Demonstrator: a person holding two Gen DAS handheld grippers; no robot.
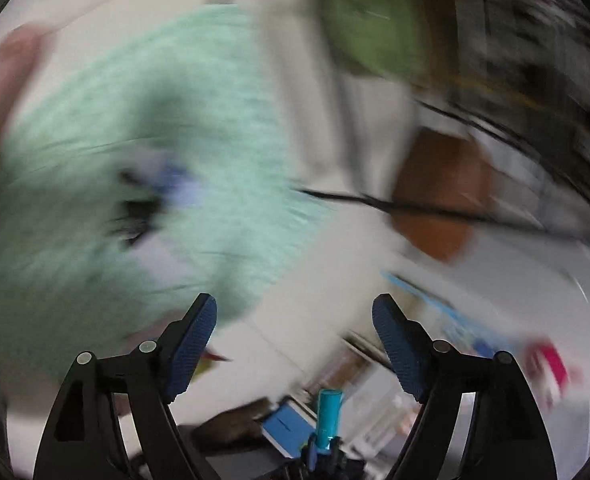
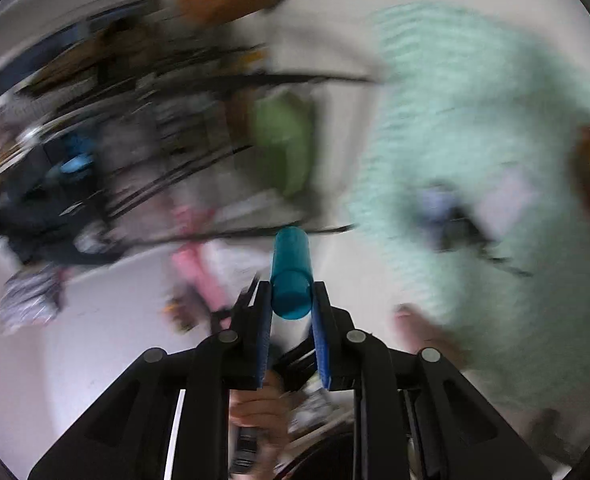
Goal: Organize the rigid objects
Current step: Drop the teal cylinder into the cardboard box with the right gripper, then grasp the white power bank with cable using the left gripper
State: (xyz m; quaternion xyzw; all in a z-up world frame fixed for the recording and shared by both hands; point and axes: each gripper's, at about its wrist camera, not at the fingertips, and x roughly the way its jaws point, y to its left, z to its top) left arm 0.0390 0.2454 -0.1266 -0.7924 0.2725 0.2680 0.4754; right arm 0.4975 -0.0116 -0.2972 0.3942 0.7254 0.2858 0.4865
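Counter (image 2: 95,360): pale, smooth surface under both views; heavy motion blur hides most detail on it.

Mint-green woven mat (image 1: 127,152): large soft-looking patch, at 10 o'clock in the left wrist view and at 2 o'clock in the right wrist view (image 2: 475,128). A small dark and lilac item lies on it; too blurred to identify.

Left tool (image 1: 295,320): jaws stand wide apart with nothing between the blue pads. No earlier picture is given, so only this spread state is stated.

Right tool (image 2: 291,300): jaws drawn narrow, both pads pressing on the teal translucent plastic cylinder (image 2: 291,272).

Cylinder position: clamped near its lower end; the free end projects toward 12 o'clock, beyond the fingertips. In the left wrist view it shows at 6 o'clock (image 1: 329,416), upright, below the left tool.

Long axis: runs along the right tool's pointing line, not across the pads.

Governing relation: the right hand already carries the cylinder, so it is the nearer hand. A placement would probably lead with the free end.
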